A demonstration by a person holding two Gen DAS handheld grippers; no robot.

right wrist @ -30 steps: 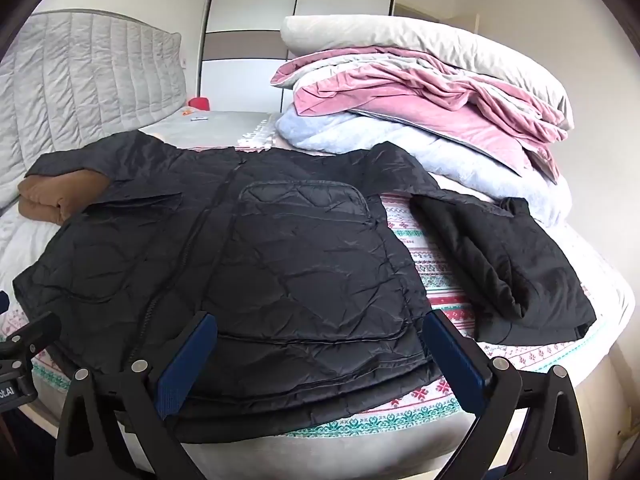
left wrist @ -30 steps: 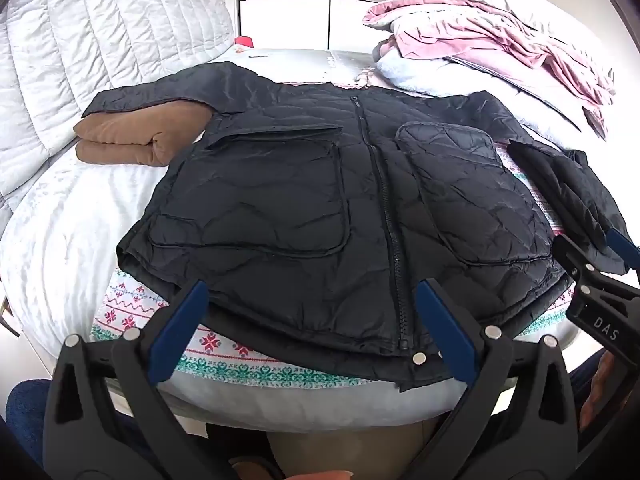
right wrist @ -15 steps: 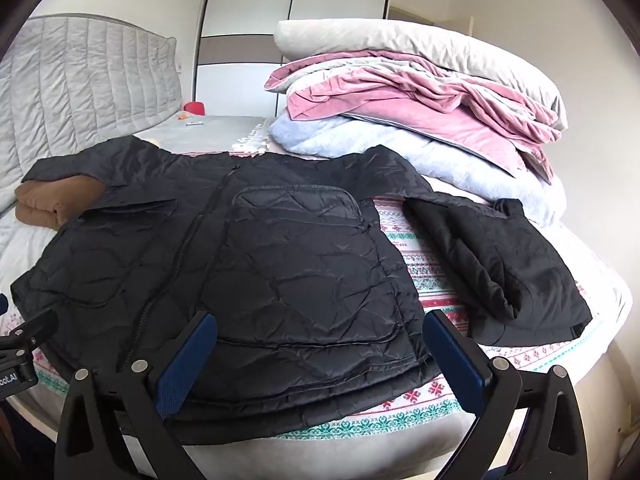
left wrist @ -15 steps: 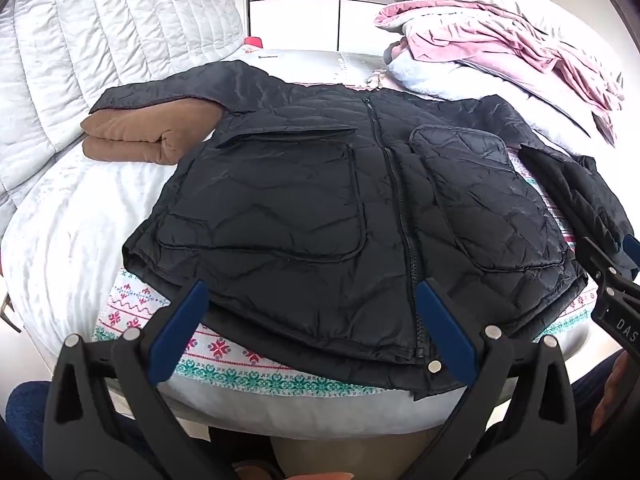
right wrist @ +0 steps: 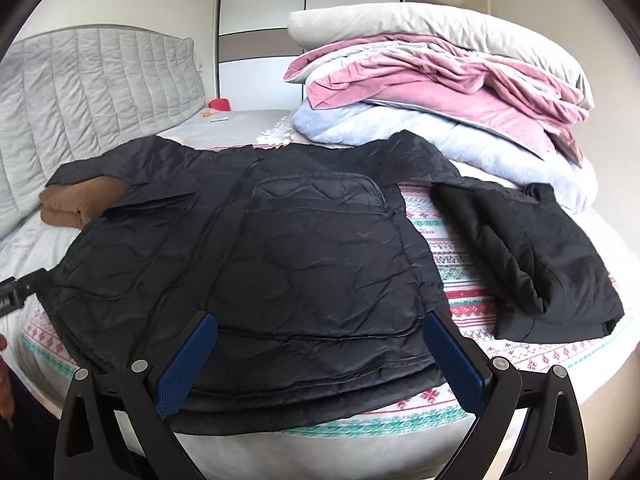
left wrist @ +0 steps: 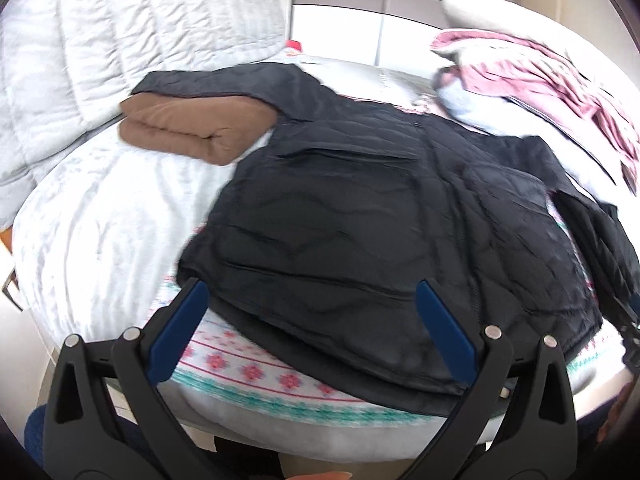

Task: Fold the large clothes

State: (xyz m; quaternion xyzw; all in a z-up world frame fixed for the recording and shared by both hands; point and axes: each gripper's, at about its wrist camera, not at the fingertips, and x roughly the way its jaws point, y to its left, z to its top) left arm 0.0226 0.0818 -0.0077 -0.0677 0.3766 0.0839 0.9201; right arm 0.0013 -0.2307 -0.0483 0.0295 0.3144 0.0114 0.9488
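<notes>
A black quilted jacket (left wrist: 360, 220) (right wrist: 280, 260) lies front up on the bed, zipped, with its hem toward me. Its left sleeve drapes over a folded brown cloth (left wrist: 192, 128) (right wrist: 76, 204). My left gripper (left wrist: 312, 320) is open just before the hem, near the jacket's left corner, holding nothing. My right gripper (right wrist: 320, 348) is open over the hem's right half, also empty. Each gripper shows at the edge of the other's view: the right gripper (left wrist: 628, 320) and the left gripper (right wrist: 16, 292).
A black bundle (right wrist: 528, 256) lies right of the jacket; whether it joins the jacket is unclear. A pile of pink and pale bedding (right wrist: 440, 80) fills the back right. A padded grey headboard (right wrist: 80, 100) stands at the left. A patterned blanket (right wrist: 452, 280) covers the bed.
My left gripper has swung left toward the jacket's left hem corner, and its view is blurred. My right gripper has edged slightly closer to the hem. The jacket has not moved.
</notes>
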